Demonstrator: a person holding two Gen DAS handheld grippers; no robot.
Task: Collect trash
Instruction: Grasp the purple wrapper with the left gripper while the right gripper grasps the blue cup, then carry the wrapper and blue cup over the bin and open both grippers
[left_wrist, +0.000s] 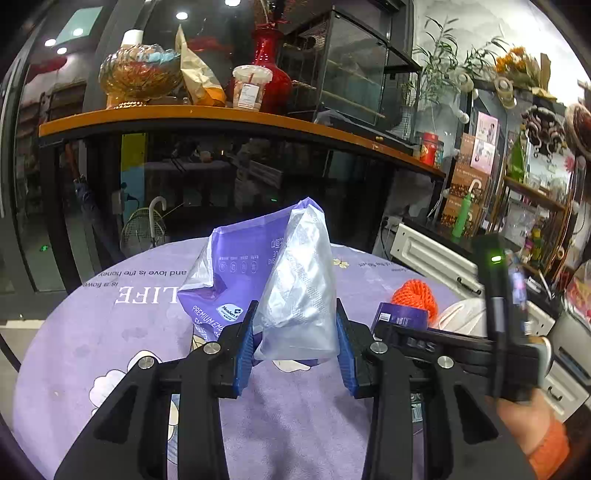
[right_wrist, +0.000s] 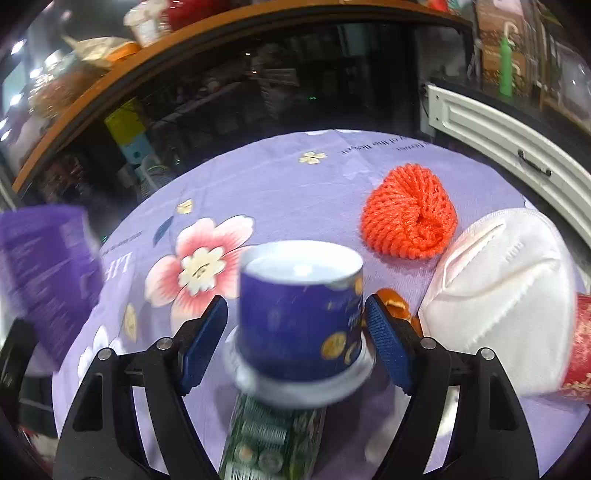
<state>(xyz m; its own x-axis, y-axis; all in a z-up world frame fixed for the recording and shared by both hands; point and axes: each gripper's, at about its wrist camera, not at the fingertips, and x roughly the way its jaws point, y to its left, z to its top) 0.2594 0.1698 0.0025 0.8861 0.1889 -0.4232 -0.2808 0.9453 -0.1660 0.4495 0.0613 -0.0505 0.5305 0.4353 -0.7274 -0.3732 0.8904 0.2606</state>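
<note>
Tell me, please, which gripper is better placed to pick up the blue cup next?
Right: the blue cup sits upside down between the open right gripper. The left gripper already holds the purple bag.

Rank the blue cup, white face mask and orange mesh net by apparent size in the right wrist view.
1. white face mask
2. blue cup, though it sits nearest the camera, so it may only look big
3. orange mesh net
</note>
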